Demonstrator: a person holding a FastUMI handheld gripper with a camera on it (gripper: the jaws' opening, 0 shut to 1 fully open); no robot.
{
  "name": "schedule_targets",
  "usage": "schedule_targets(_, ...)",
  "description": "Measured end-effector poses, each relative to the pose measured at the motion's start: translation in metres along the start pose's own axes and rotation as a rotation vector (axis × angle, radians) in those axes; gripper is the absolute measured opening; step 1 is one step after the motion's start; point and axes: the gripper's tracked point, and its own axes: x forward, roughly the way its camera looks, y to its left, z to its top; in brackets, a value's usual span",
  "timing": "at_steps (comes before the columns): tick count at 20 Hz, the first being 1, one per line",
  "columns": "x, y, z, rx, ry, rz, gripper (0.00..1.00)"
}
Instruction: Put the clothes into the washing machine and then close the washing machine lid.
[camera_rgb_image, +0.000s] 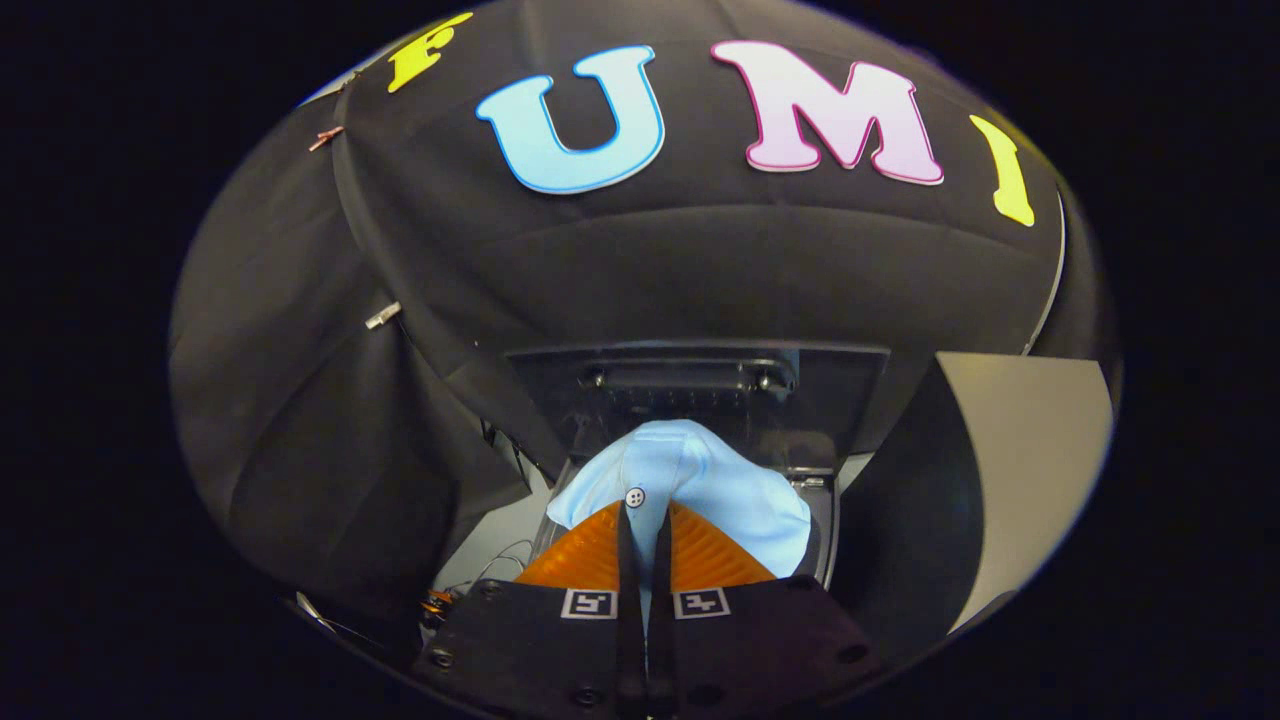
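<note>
A light blue shirt (700, 480) with a white button hangs bunched from my gripper (645, 510), whose two fingers press together on a fold of the cloth. Just beyond the fingers stands the washing machine's dark lid (690, 385), raised upright, with its hinge bar near the top. The cloth hides the machine's opening below; part of the machine's pale top edge (825, 490) shows beside the shirt.
Black cloth walls close in behind and to the left of the machine. A pale grey panel (1020, 470) stands to the right of the lid. Thin wires (500, 560) lie on a light surface left of the fingers.
</note>
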Motion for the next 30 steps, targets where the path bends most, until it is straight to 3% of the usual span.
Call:
schedule_targets(7, 0.047, -0.013, -0.045, 0.032, 0.13, -0.042, 0.09)
schedule_targets(14, 0.05, -0.044, -0.059, 0.037, 0.183, -0.136, 0.99)
schedule_targets(22, 0.036, -0.043, -0.047, 0.048, 0.139, -0.117, 1.0)
schedule_targets(30, 0.014, -0.027, 0.0, 0.016, 0.032, -0.097, 1.0)
